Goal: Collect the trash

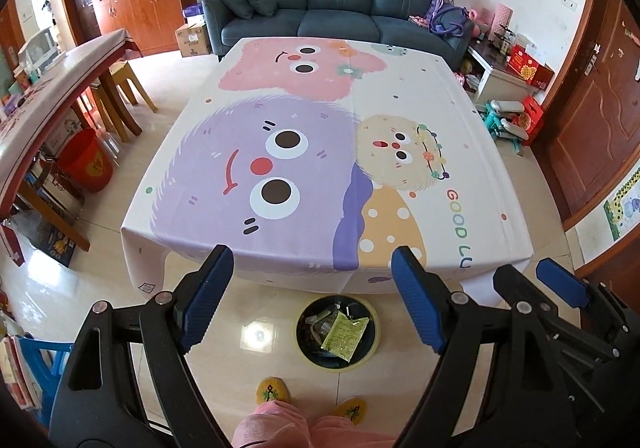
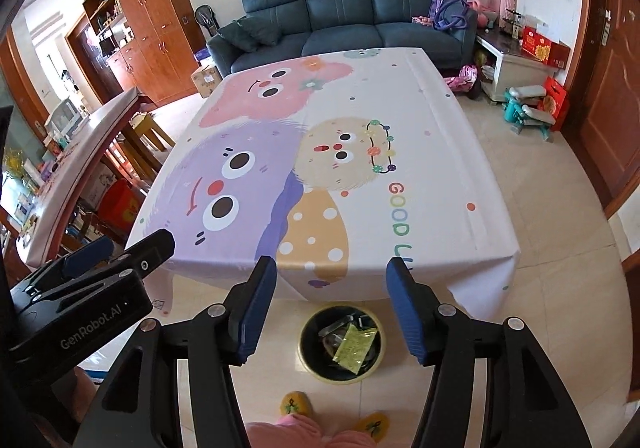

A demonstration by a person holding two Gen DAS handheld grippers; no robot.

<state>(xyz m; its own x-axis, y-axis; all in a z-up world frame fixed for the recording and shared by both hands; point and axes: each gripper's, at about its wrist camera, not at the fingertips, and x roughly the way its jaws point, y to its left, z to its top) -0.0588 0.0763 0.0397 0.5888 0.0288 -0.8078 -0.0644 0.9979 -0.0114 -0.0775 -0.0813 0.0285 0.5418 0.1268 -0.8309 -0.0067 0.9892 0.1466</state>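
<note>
Showing only rightward: "GenRobot.AI" on left tongs (image 2: 100, 248)

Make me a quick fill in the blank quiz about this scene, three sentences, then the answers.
1. The bin stands on the ____, not on the table.
2. A yellow-green packet lies ____ the bin.
3. Both the left tongs and right tongs are ____ and hold nothing.

Answers: floor; inside; open

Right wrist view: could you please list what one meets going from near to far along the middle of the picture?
Yellow slippers → trash bin holding a yellow-green packet → table under the cartoon cloth → blue sofa against the wall.
</note>
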